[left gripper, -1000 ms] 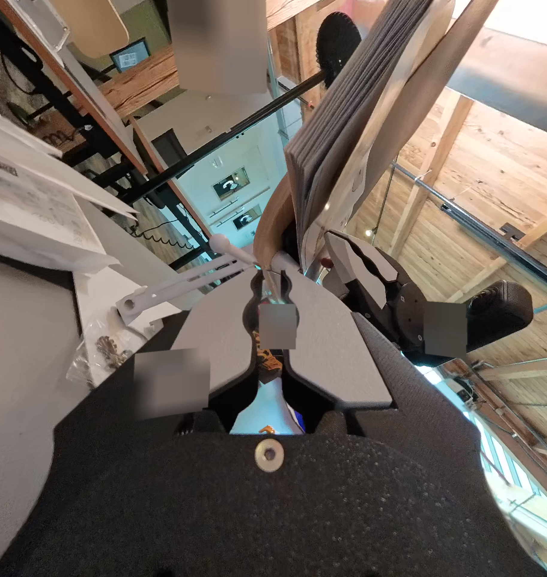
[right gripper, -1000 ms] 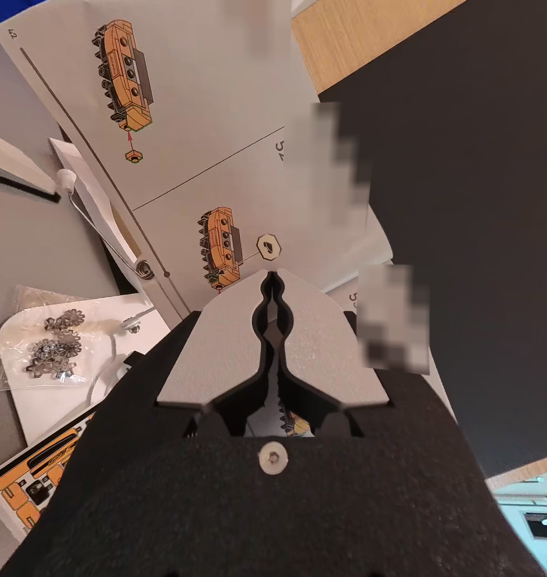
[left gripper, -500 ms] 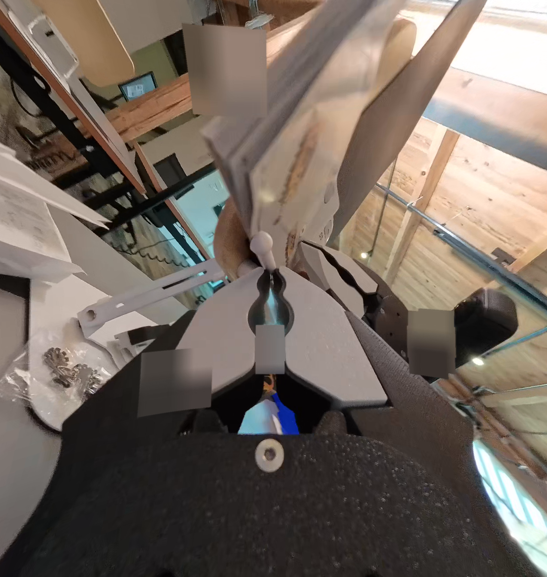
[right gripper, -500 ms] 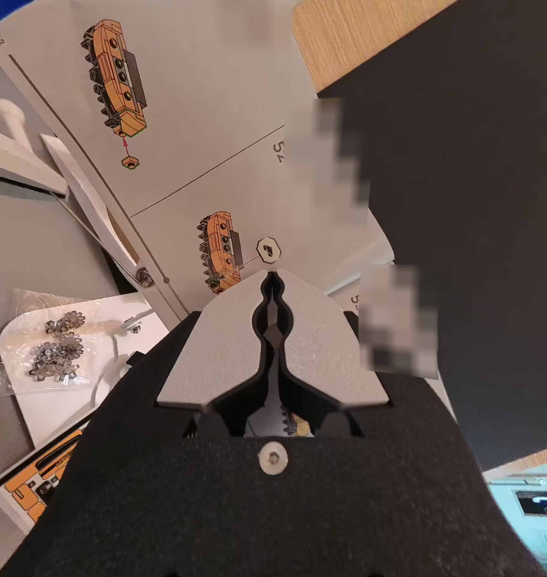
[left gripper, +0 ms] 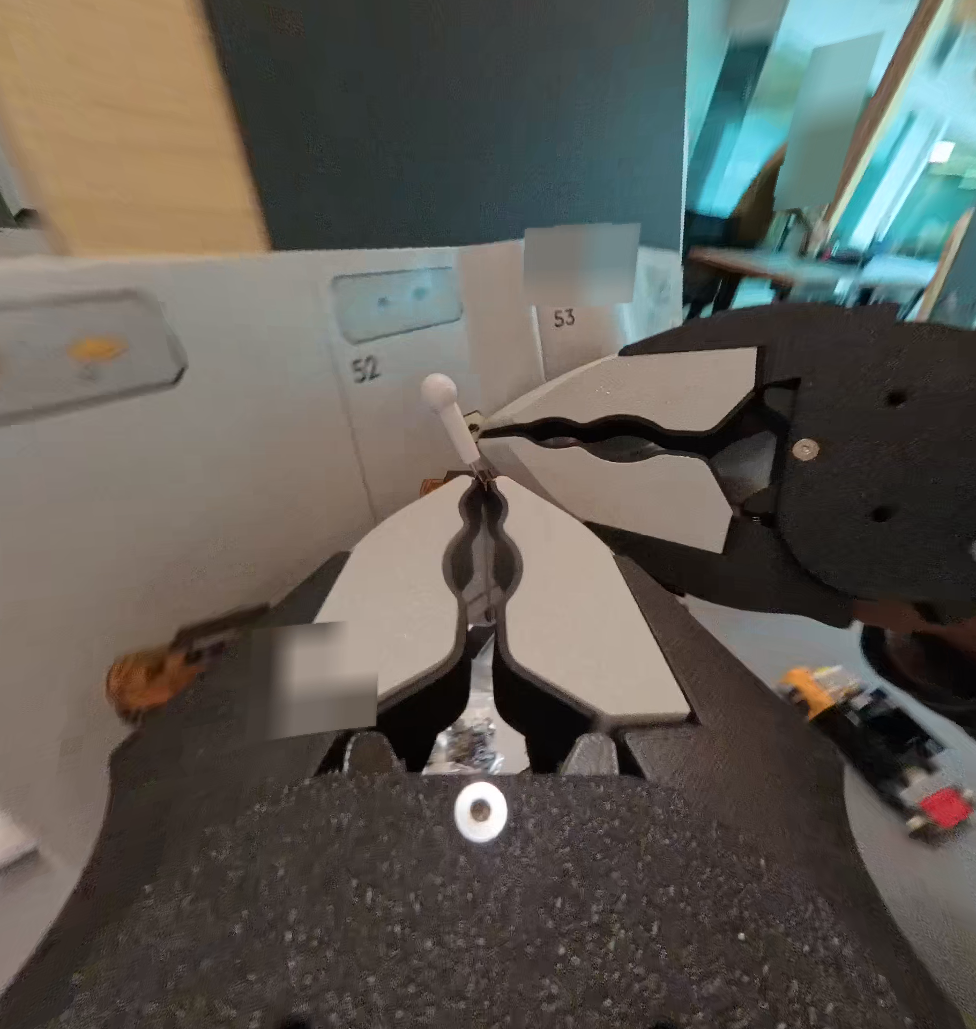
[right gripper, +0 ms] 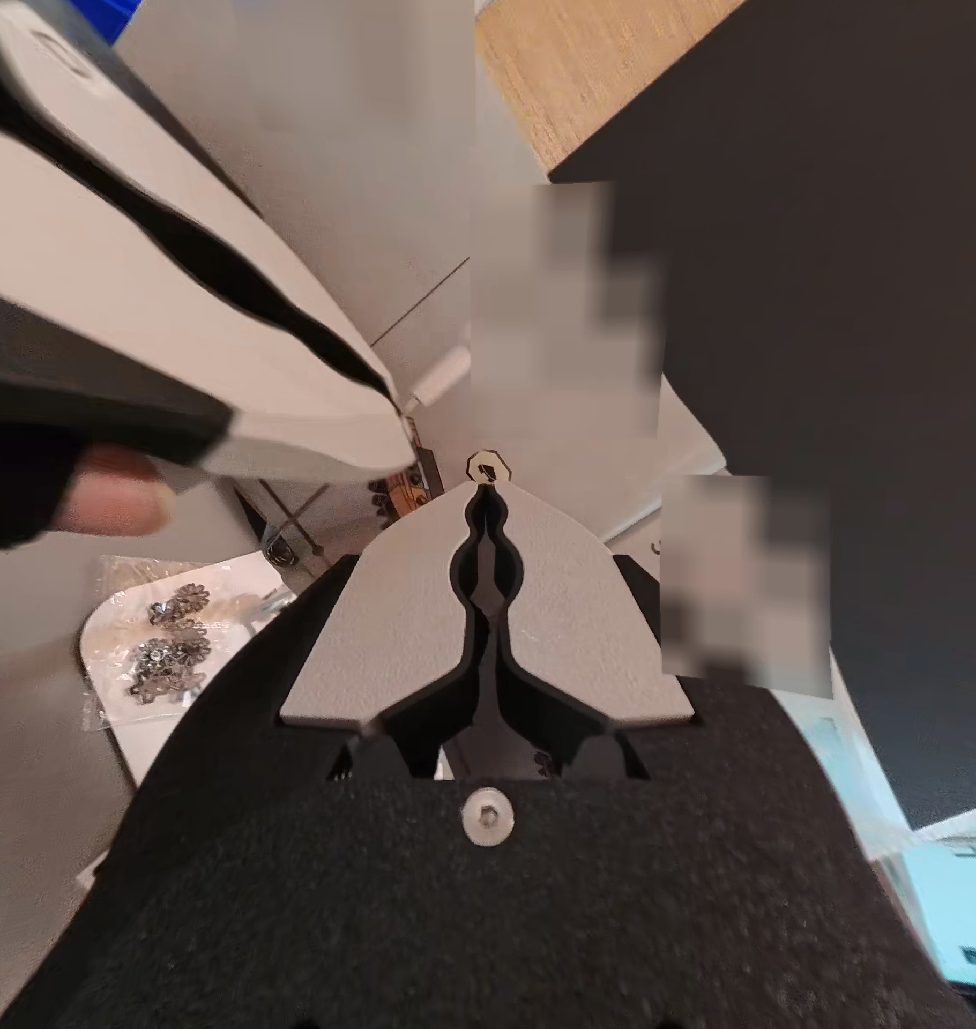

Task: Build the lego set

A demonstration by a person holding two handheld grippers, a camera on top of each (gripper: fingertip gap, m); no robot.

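The open instruction booklet (left gripper: 196, 473) stands upright in front of me; it also fills the right wrist view (right gripper: 335, 167). My left gripper (left gripper: 484, 485) is shut on a thin wire page-holder arm with a white ball tip (left gripper: 446, 406), held against the page. It enters the right wrist view from the left (right gripper: 405, 429), with the white tip (right gripper: 438, 384) beyond it. My right gripper (right gripper: 488, 485) is shut with its tips at the page, just right of the left gripper's tips (left gripper: 479, 433). I cannot tell if it pinches paper. A partly built dark and yellow Lego model (left gripper: 875, 740) lies at lower right.
A clear bag of small dark gear-like parts (right gripper: 168, 651) lies on a white plate at lower left. A blurred orange Lego piece (left gripper: 146, 676) sits left of my left gripper. A dark panel (left gripper: 446, 111) and wooden board stand behind the booklet. A person's finger (right gripper: 112, 501) shows. Less than 4 cm separates the two grippers' tips. From the left gripper's tips to the blurred orange Lego piece (left gripper: 146, 676) is close to 10 centimeters.
The left gripper has swung down from facing the ceiling to face the booklet, bringing the wire arm onto the page beside the right gripper. The right gripper has hardly moved.
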